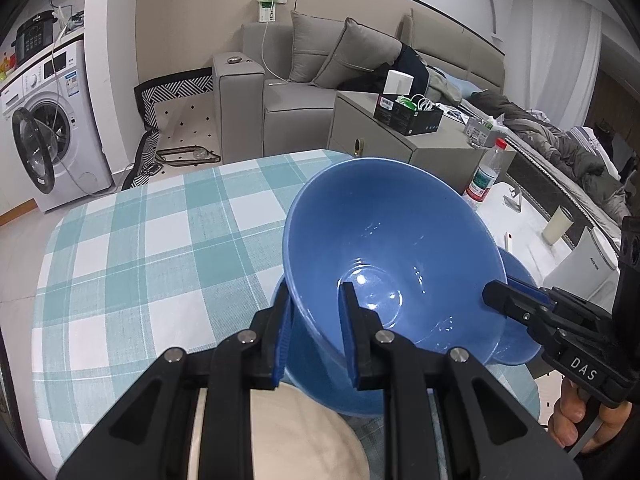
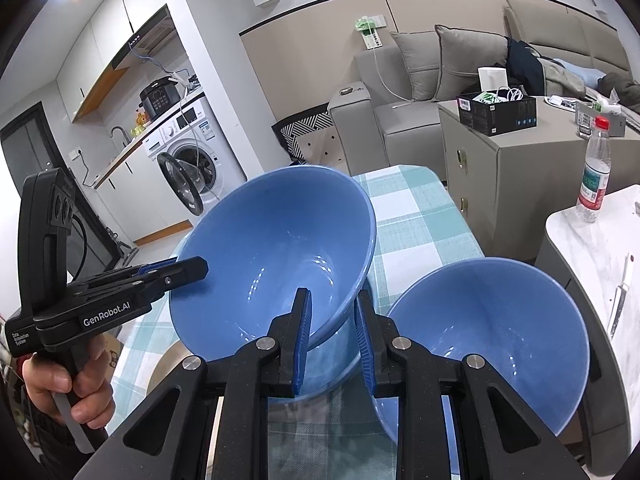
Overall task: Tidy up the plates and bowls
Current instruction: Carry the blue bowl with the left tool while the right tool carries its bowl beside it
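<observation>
above the teal-and-white checked tablecloth (image 1: 140,248), a large blue bowl (image 1: 384,256) hangs tilted, its mouth turned toward both cameras, pinched from two sides at once. in the left wrist view the left gripper (image 1: 316,312) is clenched on the bowl's wall at about 6 o'clock, one blue-padded finger outside the wall and the other inside the basin. the right gripper (image 1: 506,290) comes in from 4 o'clock and bites the rim there, its fingers closed on the edge. in the right wrist view the same bowl (image 2: 276,256) fills the centre, with the right gripper (image 2: 332,320) astride its wall at 6 o'clock, one finger inside and one outside, and the left gripper (image 2: 176,270) reaching in from 9 o'clock to clamp the rim. a second blue bowl (image 2: 492,340) sits at 4 o'clock in that view, just beside the held one, also tipped toward the lens; whether the two touch cannot be told. a beige plate (image 1: 300,432) lies on the cloth at 6 o'clock in the left view, partly under the gripper. a clear water bottle (image 2: 596,168) with a red cap stands at 2 o'clock on a white marble-look table (image 2: 580,248).
</observation>
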{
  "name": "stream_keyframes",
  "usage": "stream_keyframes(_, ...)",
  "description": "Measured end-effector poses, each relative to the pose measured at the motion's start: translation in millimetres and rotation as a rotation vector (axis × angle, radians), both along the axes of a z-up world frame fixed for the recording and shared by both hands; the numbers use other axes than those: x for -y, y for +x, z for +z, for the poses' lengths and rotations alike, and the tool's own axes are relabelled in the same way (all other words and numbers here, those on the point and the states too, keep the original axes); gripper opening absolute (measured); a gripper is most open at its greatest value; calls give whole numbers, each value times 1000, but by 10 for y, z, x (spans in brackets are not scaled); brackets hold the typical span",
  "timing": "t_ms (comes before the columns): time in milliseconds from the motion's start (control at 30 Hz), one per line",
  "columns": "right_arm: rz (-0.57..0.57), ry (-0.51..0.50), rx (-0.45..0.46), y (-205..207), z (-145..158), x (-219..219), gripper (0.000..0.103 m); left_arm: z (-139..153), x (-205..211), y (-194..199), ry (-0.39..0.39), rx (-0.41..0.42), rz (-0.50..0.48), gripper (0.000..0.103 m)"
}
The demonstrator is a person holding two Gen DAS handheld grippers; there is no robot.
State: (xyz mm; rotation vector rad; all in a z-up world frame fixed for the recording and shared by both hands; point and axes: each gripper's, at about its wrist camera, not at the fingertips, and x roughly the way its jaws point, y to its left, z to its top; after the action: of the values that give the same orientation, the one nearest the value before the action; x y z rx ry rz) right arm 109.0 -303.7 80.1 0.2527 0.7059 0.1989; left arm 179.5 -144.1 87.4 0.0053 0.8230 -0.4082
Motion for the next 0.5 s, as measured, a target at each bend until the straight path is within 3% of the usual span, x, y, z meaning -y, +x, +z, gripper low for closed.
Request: stream_keyframes(500,28,-36,-23,32,-156,-109,22,-149,-47,-29,25,-11,23,20)
